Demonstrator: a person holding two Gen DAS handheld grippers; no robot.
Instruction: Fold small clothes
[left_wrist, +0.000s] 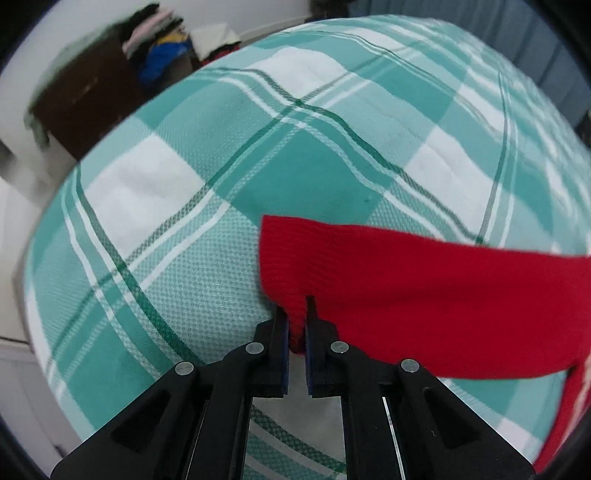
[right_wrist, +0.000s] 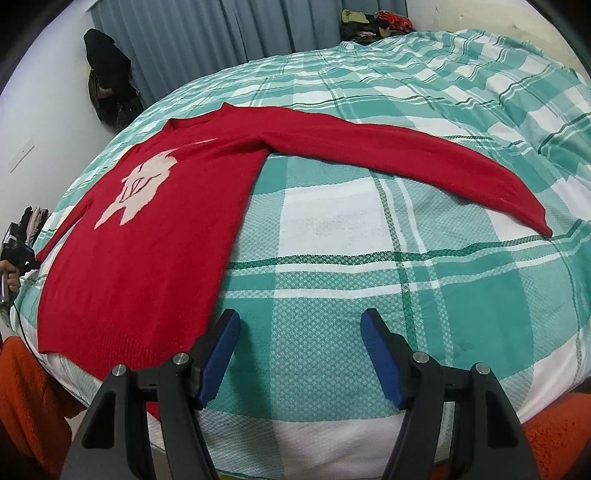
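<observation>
A red sweater (right_wrist: 147, 258) with a pale pink motif (right_wrist: 140, 188) lies flat, front up, on a green-and-white plaid bedspread (right_wrist: 369, 277). One sleeve (right_wrist: 406, 155) stretches out to the right across the bed. In the left wrist view my left gripper (left_wrist: 296, 314) is shut on the end of the other red sleeve (left_wrist: 424, 295), with the knit pinched between the pads. My right gripper (right_wrist: 299, 325) hovers open over bare bedspread, just right of the sweater's bottom hem, with nothing between its blue pads (right_wrist: 218, 358).
Grey curtains (right_wrist: 221, 29) and a dark hanging bag (right_wrist: 107, 74) stand behind the bed. Piled clothes (right_wrist: 376, 22) lie at the far edge. A brown cabinet (left_wrist: 92, 96) with more clothes is beyond the bed. Orange fabric (right_wrist: 22, 398) shows at the near edge.
</observation>
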